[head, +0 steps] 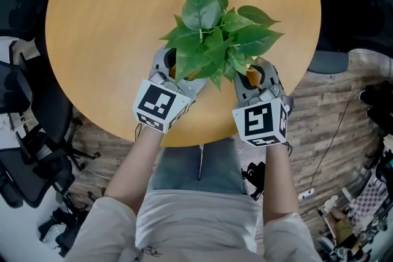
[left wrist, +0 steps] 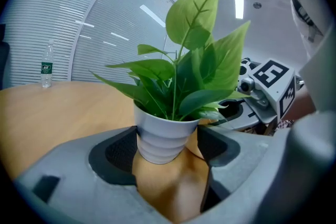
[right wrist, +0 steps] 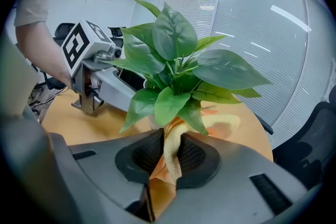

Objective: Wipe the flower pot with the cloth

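2 grippers: left gripper (left wrist: 167, 153) on flower pot (left wrist: 161, 136), right gripper (right wrist: 171, 159) on cloth (right wrist: 224, 123).

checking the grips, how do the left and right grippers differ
The left gripper has its jaws wide, seemingly clamped on the white flower pot; the right gripper has them nearly together, pinching the yellow cloth. The left gripper reaches from the pot's left, the right gripper from its right. Both point at the plant.

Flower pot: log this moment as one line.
flower pot: upright | left gripper: shut on flower pot | right gripper: shut on cloth
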